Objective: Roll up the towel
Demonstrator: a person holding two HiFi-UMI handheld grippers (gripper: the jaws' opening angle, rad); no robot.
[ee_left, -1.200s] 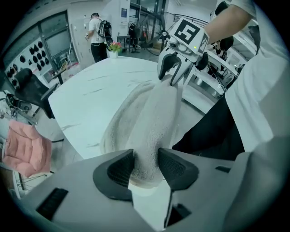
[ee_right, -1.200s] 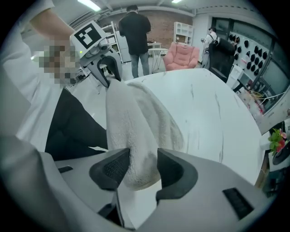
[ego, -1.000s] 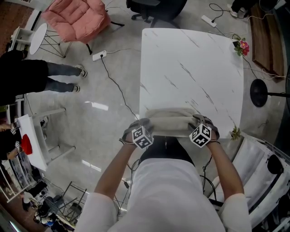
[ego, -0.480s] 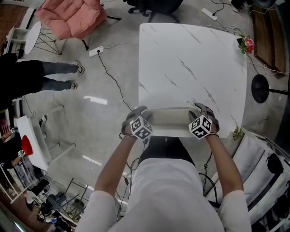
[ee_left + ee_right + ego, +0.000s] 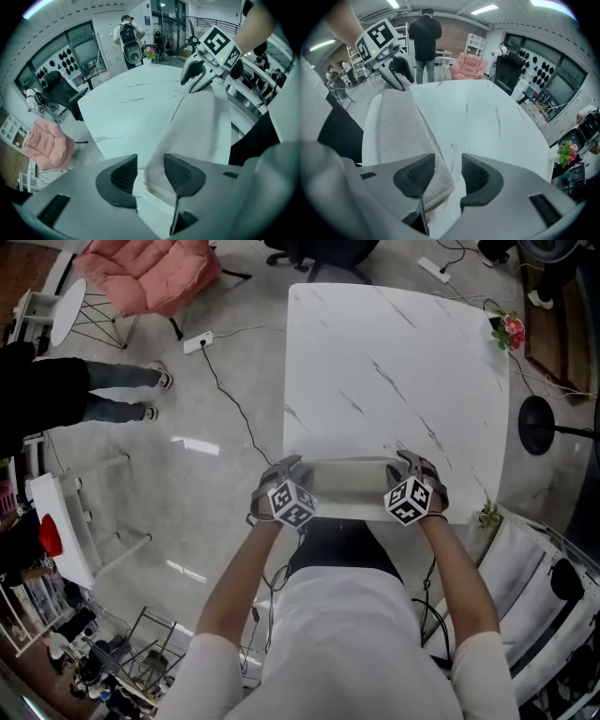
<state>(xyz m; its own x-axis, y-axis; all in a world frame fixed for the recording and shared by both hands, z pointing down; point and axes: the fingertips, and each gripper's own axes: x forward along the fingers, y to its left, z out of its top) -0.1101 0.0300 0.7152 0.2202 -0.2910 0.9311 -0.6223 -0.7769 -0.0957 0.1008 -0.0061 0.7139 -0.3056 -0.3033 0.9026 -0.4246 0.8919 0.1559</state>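
A beige towel [image 5: 352,486] is seen gathered into a long, narrow band. It is laid across the white marble-patterned table [image 5: 394,362], along the table edge nearest the person, with stacked layers showing at its left end in the left gripper view. The rest of the tabletop beyond the band is left bare.

The left gripper [image 5: 293,467] is held at the towel's left end, at the table's near-left corner, and is pointed steeply down. In the left gripper view its jaws [image 5: 150,159] are spread. The end of the towel [image 5: 197,122] is found in the gap, lying against the right-hand pad only. The table surface [image 5: 126,103] is seen between the towel and the other pad, so nothing is pinched.

The right gripper [image 5: 411,461] is held at the towel's right end, near the table's near-right corner. Its jaws [image 5: 447,159] have just been closing but are seen apart. The towel end [image 5: 401,126] is tucked under the left-hand jaw, and bare table [image 5: 487,117] shows through the gap. No clamping is made out.

Each gripper is caught in the other's view across the band [image 5: 197,77] [image 5: 396,70].

Off the table's far-left corner a pink chair [image 5: 150,273] is placed on the floor.
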